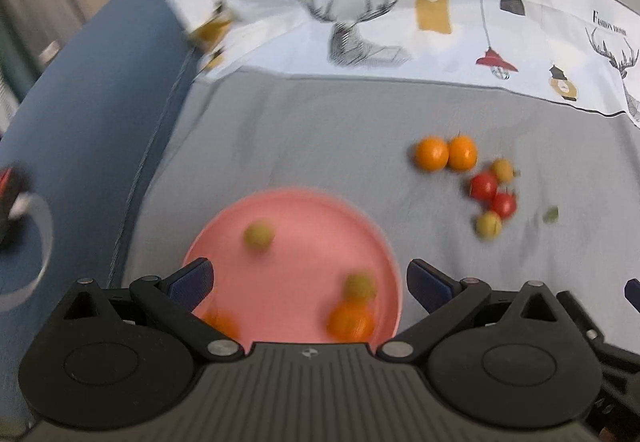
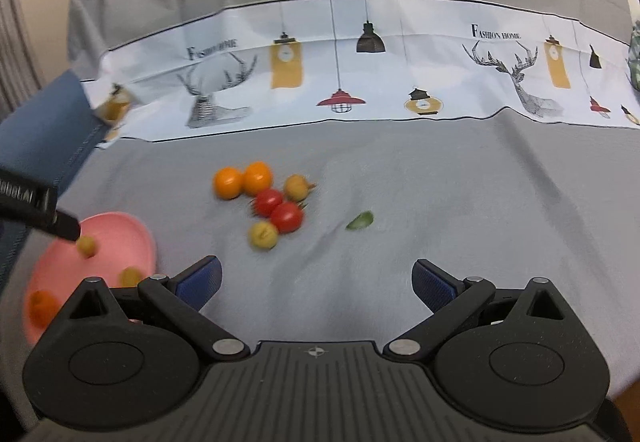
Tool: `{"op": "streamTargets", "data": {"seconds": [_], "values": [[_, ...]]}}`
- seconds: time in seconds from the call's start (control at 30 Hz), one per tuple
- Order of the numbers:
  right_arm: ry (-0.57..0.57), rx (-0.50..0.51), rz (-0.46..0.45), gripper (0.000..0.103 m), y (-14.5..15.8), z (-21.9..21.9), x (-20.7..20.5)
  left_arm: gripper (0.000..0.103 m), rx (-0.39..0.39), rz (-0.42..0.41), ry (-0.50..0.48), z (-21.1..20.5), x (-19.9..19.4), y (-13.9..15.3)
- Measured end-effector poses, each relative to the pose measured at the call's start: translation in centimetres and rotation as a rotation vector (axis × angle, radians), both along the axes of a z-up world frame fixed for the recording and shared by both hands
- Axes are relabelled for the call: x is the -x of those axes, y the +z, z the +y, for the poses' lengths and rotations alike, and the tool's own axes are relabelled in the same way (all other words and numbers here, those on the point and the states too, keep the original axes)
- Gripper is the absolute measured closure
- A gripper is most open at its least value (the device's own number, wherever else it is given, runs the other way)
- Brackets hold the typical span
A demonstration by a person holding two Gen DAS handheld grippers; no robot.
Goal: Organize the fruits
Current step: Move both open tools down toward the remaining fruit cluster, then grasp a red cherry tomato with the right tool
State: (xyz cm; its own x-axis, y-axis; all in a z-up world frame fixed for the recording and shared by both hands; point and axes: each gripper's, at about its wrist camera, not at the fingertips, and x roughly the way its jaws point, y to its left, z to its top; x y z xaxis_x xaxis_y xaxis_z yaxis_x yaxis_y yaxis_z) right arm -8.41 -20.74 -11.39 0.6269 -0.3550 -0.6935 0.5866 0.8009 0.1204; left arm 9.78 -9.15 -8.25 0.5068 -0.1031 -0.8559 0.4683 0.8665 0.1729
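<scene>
Four fruits on pink plate (image 1: pixel 304 209), six loose fruits (image 2: pixel 264 201) — both grippers spread wide

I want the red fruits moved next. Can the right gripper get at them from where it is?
Probably yes: the right gripper is open, with bare cloth between it and the red fruits; touching neighbours crowd the grasp.

Lighting was soft, even and moderately bright, with only faint shadows and no glare. Both fisheye views bowed strongly toward dark corners. Motion blur smeared the pink plate (image 1: pixel 288 226) and loose fruits (image 2: pixel 276 207), worse in the left view.
</scene>
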Motion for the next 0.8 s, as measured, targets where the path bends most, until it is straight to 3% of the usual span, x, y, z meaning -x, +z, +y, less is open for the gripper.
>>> {"op": "streamTargets", "data": {"seconds": [0.17,0.3,0.43,0.5,0.6,0.8], "values": [[-0.024,0.052,0.024,0.002,-3.5,-3.7,-4.6,0.000,-0.059,-0.034,-0.079,-6.0,-4.0,-3.5],[0.025,0.046,0.041,0.002,-6.2,-5.6,-7.7,0.000,-0.101,-0.039,-0.151,-9.3,-6.2,-6.9],[0.075,0.063,-0.013,0.001,-8.7,-6.6,-9.2,0.000,-0.072,-0.008,-0.201,-11.6,-8.8,-9.6],[0.089,0.075,0.043,0.001,-9.6,-6.9,-10.0,0.000,-0.052,0.023,-0.212,-12.3,-9.9,-10.5],[0.086,0.114,0.027,0.001,-9.9,-6.8,-9.8,0.000,-0.072,0.048,-0.208,-13.0,-11.1,-12.0],[0.084,0.126,0.027,0.001,-9.9,-6.6,-9.7,0.000,-0.033,0.063,-0.222,-12.9,-11.9,-11.9]]}}
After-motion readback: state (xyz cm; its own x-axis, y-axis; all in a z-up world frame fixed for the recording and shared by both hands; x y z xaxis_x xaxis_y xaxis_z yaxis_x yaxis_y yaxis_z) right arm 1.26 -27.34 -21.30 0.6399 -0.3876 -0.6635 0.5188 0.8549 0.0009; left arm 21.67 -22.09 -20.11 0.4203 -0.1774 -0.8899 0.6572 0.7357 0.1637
